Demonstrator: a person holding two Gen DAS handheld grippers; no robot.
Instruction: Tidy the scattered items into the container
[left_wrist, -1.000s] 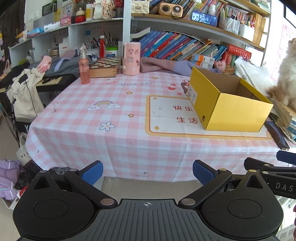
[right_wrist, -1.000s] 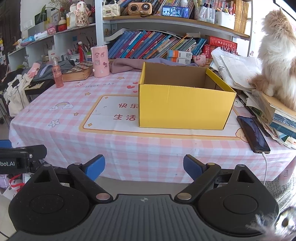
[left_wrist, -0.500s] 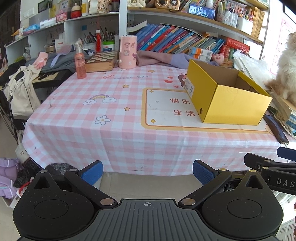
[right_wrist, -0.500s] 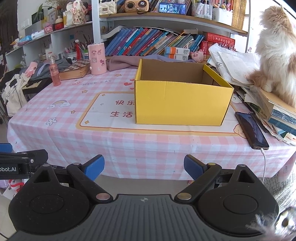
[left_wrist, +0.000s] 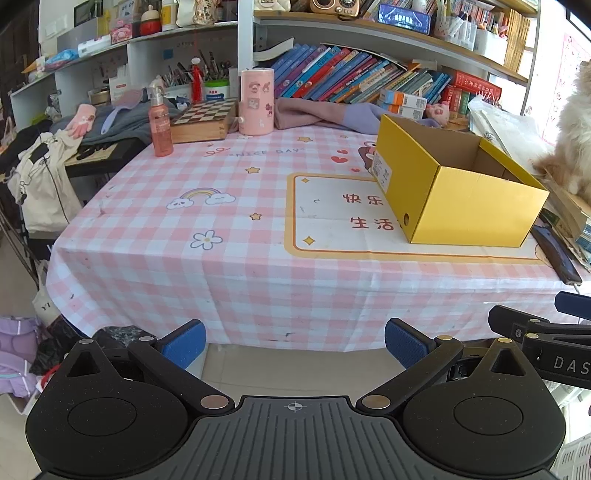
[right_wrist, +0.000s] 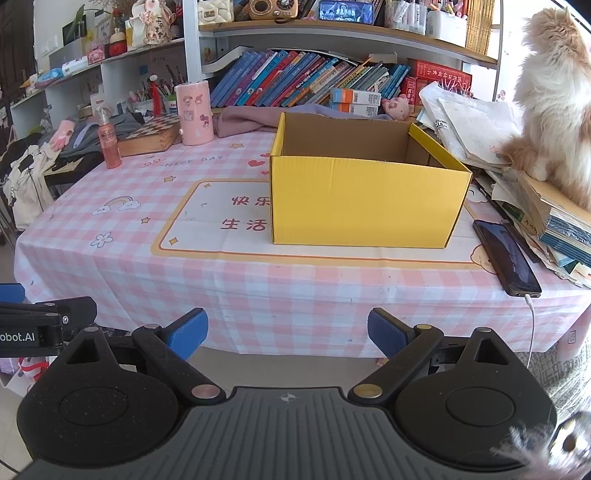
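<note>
An open yellow cardboard box (left_wrist: 458, 188) (right_wrist: 365, 203) stands on the right half of the pink checked tablecloth (left_wrist: 221, 229) (right_wrist: 110, 221); what I see of its inside is bare. A pink spray bottle (left_wrist: 160, 127) (right_wrist: 109, 142), a pink cylinder cup (left_wrist: 256, 102) (right_wrist: 194, 112) and a chessboard box (left_wrist: 205, 120) (right_wrist: 149, 134) stand at the table's far side. My left gripper (left_wrist: 294, 341) and right gripper (right_wrist: 287, 332) are both open and empty, held off the table's near edge.
A black phone (right_wrist: 506, 258) (left_wrist: 557, 254) with a cable lies right of the box. A fluffy cat (right_wrist: 554, 99) sits on stacked books and papers (right_wrist: 546, 218) at the right. Purple cloth (left_wrist: 325, 116) and bookshelves (left_wrist: 369, 81) are behind. A keyboard and clothes (left_wrist: 88, 151) sit at left.
Both grippers have drawn back and risen a little from the table, so more of its top shows. Both stay open and empty. Nothing on the table moved.
</note>
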